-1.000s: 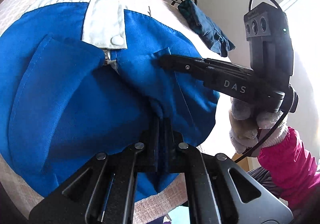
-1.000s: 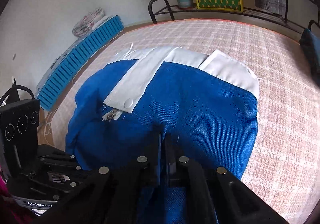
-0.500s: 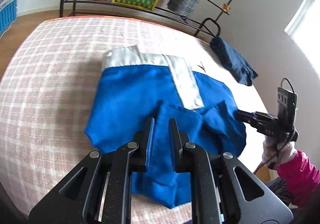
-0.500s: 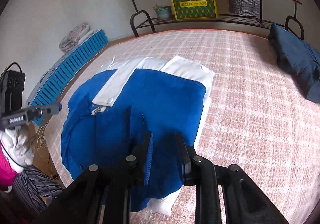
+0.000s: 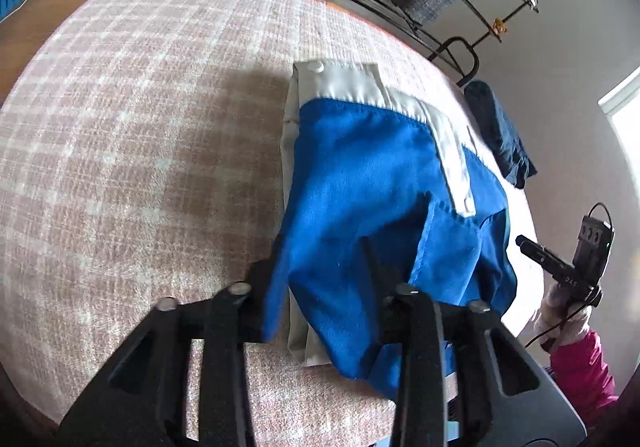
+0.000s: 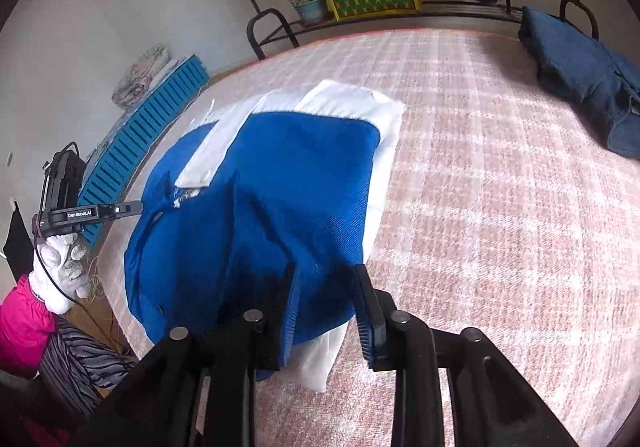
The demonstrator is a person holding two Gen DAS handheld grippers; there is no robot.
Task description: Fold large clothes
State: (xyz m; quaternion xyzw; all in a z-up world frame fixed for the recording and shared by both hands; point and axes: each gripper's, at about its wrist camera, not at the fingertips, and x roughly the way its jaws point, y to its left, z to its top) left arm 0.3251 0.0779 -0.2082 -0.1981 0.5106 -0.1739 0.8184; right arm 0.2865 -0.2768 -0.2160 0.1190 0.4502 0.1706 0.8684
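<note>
Both grippers' fingers have just been opening, releasing the blue garment (image 5: 372, 183). It lies folded, white-trimmed, between the parted left gripper (image 5: 320, 275) and right gripper (image 6: 326, 287) fingers.

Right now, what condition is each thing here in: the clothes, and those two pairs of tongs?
Blue garment: folded, lying on the checked cover, white waistband showing.
Left tongs: open, jaws have just been opening; cloth lies between them, not pinched.
Right tongs: open, jaws have just been opening; the garment's edge lies between them, released.
Dark blue clothing: bunched in a heap at the far edge.
Checked cover: spread flat.
</note>
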